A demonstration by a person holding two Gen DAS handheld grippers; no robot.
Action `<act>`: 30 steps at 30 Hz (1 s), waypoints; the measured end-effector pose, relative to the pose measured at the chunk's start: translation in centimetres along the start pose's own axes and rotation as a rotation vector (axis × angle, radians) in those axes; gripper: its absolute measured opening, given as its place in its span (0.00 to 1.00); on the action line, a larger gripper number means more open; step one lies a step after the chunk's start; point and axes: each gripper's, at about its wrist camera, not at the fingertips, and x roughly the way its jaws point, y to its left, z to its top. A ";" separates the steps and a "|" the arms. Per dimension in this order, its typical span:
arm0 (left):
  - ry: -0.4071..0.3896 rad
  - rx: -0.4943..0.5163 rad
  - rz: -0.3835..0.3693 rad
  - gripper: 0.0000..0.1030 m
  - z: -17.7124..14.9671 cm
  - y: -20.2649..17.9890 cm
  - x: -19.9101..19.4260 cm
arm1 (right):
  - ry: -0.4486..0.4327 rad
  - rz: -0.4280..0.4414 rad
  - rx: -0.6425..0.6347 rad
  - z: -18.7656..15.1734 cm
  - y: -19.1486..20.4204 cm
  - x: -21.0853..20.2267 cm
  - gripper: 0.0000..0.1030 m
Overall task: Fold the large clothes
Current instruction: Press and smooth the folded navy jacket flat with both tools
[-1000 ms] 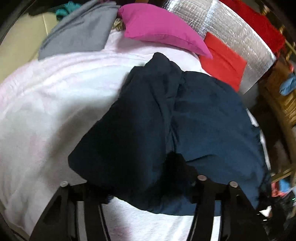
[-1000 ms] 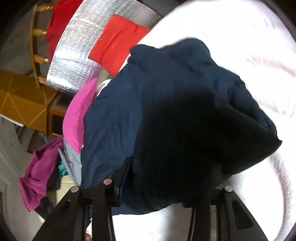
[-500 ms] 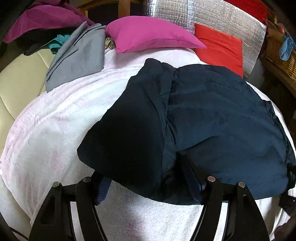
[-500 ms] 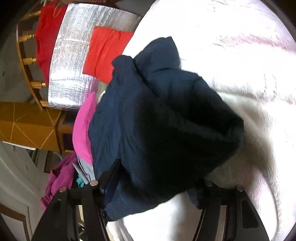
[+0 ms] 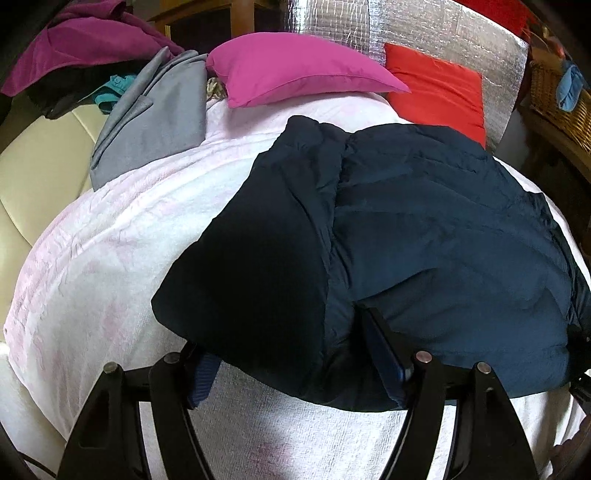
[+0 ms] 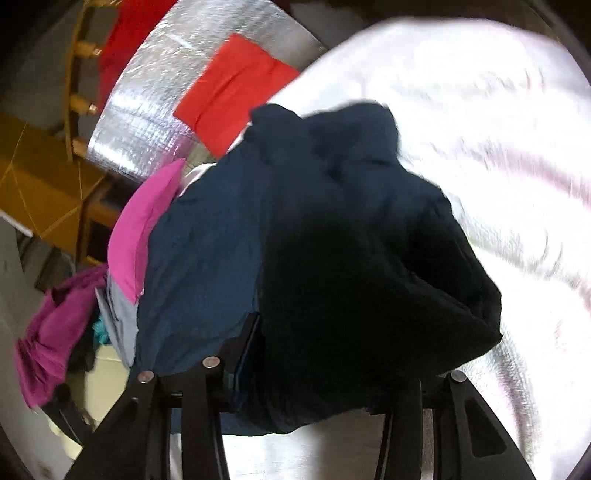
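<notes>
A navy padded jacket point(image 5: 424, 236) lies on a white-pink towel-covered surface point(image 5: 110, 258). Its left part is folded over the body. My left gripper point(image 5: 291, 354) is around the jacket's near edge; the fabric drapes over and between its blue-padded fingers point(image 5: 384, 347), and the jaws stand fairly wide apart. In the right wrist view the same jacket point(image 6: 332, 258) fills the middle, and my right gripper point(image 6: 328, 373) holds a thick bunch of it between its fingers point(image 6: 247, 354). The right finger is hidden by fabric.
A magenta pillow point(image 5: 295, 70), a red cushion point(image 5: 439, 88) and a silver foil panel point(image 5: 369, 26) stand at the back. A grey garment point(image 5: 155, 114) lies at the back left, a purple one point(image 5: 81, 48) beyond it. A wicker basket point(image 5: 557, 99) is at right.
The left gripper has lowered and levelled toward the surface, drawing the jacket's near edge forward. The right gripper has swung, and the jacket bunch has shifted in its view.
</notes>
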 end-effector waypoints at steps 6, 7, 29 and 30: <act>0.005 -0.001 -0.005 0.72 0.1 0.2 0.3 | 0.033 -0.056 -0.037 -0.3 1.0 -0.8 0.60; 0.005 0.001 -0.005 0.73 0.1 0.2 0.3 | 0.044 -0.070 -0.059 -0.5 1.2 -1.2 0.65; -0.008 -0.083 -0.095 0.74 -0.3 3.3 -2.4 | -0.005 0.054 -0.211 -0.3 5.2 -5.8 0.58; -0.032 -0.104 -0.097 0.74 -0.2 3.8 -2.9 | -0.013 0.047 -0.202 0.2 5.2 -5.6 0.58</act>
